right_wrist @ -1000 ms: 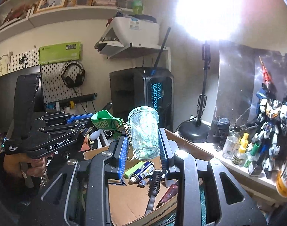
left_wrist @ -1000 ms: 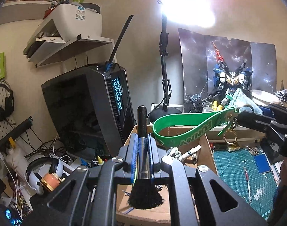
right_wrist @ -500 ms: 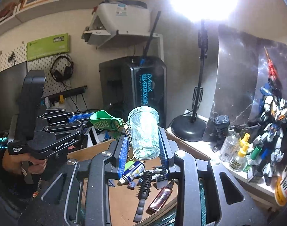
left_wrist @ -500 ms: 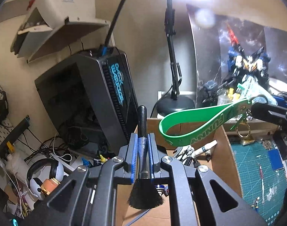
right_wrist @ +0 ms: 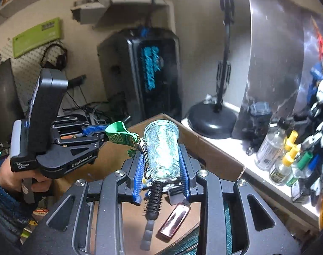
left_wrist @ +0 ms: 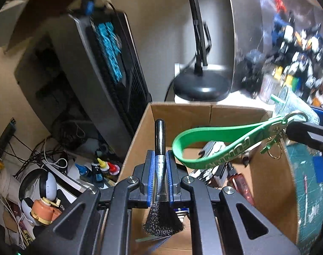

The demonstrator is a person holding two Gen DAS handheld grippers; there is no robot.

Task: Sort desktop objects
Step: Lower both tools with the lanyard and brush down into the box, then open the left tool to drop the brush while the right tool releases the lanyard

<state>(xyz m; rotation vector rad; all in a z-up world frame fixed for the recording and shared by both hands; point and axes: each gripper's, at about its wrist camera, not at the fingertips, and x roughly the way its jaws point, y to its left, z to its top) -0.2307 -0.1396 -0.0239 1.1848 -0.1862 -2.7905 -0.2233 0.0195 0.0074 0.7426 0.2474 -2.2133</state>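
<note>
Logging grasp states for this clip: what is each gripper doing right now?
Left gripper: shut on the black-bristled brush with black handle.
Right gripper: shut on the clear glass jar, green strap keychain attached.

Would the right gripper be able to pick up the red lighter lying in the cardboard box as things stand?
Probably not: the right gripper is shut on the glass jar, so its jaws are occupied, though the red lighter lies uncovered just below in the cardboard box.

Home hobby desk — PC tower (right_wrist: 140,74), pegboard with headphones (right_wrist: 55,56), robot model kit (left_wrist: 297,42), cutting mat (left_wrist: 310,180), desk lamp (right_wrist: 212,123).
</note>
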